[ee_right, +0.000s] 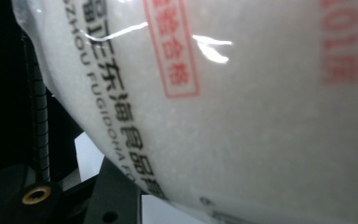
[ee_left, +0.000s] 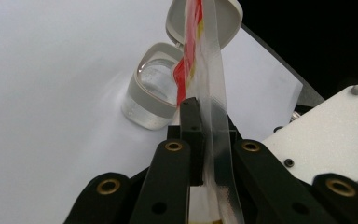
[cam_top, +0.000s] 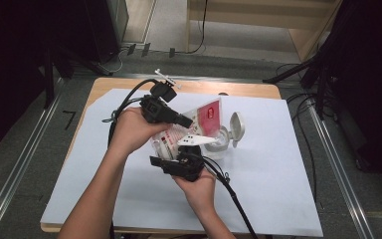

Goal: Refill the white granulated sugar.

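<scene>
Item under handling: a clear plastic bag of white granules (cam_top: 186, 130), held above the middle of the table between both grippers. The bag carries a red printed panel at its upper end and, in the right gripper view, black Chinese characters above a Latin line that appears to read "FUGIDOHA"; a red boxed stamp and faint red digits "01" sit beside them (ee_right: 242, 102). The rest of the lettering is cut off or blurred.

Left gripper (cam_top: 181, 119): jaws together, clamped on the thin flat edge of the bag, as its own view confirms (ee_left: 205, 140). Right gripper (cam_top: 179, 162): jaws part-way apart and pressing the bag's bulging lower body; one jaw shows at the left edge of its view, the other is hidden behind the bag.

Surroundings: a clear lidded container (cam_top: 224, 142) stands on the white sheet (cam_top: 278, 189) just beyond the bag, its hinged white lid (cam_top: 237, 127) tipped upright and open. The sheet covers most of the wooden table (cam_top: 248, 89). Cables trail from both grippers.

Obstruction: the bag and hands hide part of the container. Its contents cannot be made out.
</scene>
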